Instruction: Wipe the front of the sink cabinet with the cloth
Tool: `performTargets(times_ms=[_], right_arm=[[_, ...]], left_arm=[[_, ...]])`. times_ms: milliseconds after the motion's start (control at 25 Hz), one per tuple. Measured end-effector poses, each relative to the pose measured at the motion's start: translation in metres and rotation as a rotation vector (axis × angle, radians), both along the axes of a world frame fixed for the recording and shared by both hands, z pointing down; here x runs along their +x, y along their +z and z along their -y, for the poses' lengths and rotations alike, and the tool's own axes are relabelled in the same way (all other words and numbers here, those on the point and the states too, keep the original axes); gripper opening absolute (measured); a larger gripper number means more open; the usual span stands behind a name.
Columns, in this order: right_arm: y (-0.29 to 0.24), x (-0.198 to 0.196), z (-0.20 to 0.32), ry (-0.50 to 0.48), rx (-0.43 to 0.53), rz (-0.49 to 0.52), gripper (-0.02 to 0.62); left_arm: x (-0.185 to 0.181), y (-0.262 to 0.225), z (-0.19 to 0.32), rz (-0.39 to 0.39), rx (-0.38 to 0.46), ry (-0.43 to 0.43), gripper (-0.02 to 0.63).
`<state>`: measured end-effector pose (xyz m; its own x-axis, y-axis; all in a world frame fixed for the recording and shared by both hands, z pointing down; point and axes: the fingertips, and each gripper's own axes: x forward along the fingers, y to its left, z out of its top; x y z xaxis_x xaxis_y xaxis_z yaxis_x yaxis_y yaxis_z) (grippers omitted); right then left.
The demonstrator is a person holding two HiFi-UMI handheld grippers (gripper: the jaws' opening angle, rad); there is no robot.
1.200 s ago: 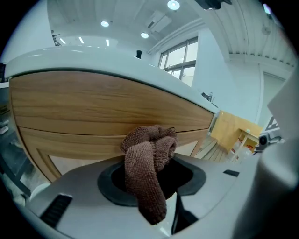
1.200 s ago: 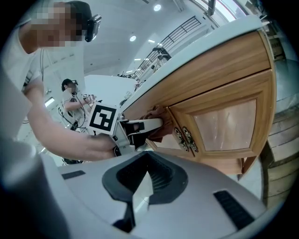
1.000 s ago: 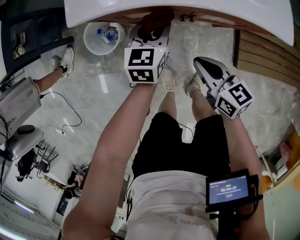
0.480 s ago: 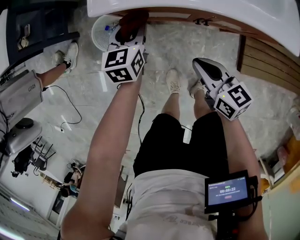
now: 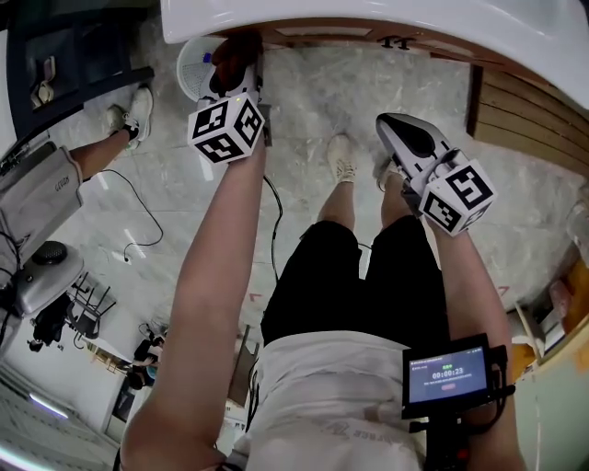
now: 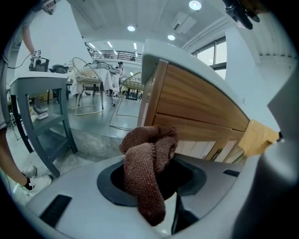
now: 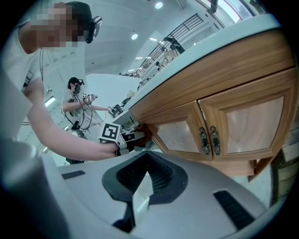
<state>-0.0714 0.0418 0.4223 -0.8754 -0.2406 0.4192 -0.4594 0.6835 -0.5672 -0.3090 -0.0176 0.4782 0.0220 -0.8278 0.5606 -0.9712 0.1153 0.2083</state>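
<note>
A brown knitted cloth (image 6: pixel 145 163) hangs bunched between the jaws of my left gripper (image 5: pixel 236 57), which is shut on it. The cloth (image 5: pixel 232 55) presses against the wooden front of the sink cabinet (image 6: pixel 198 105) near its left end, just under the white countertop (image 5: pixel 442 20). In the right gripper view the same cloth (image 7: pixel 143 132) shows at the cabinet's lower left corner. My right gripper (image 5: pixel 396 124) hovers above the floor to the right, away from the cabinet, shut and holding nothing. Ahead of it are two cabinet doors with dark handles (image 7: pixel 208 140).
A white mesh basket (image 5: pixel 195 63) with bottles stands on the marble floor just left of the cloth. Another person's leg and shoe (image 5: pixel 134 110) are at far left beside a grey table (image 6: pixel 32 86). Cables (image 5: pixel 138 221) trail over the floor. A slatted wooden panel (image 5: pixel 529 115) stands at right.
My left gripper has slid the cloth leftward along the cabinet front, from near the middle to the left end by the basket. The right gripper has stayed put.
</note>
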Motion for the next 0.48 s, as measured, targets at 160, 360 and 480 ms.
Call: performTargets(times_ms=[160,360,480], right_arm=[[0.001,0.007,0.003,0.038,-0.006,-0.005,0.012],[0.005,0.008,-0.003,0.090,-0.007,-0.007,0.012],[0.009,0.030,0.000,0.126,-0.021,-0.006,0.012]], left_arm=[[0.016,0.016,0.006,-0.003,-0.030,0.047,0.170],[0.029,0.024,0.013,-0.008,-0.031,0.123,0.170],[0.061,0.028,0.025,-0.014,-0.037,0.142,0.170]])
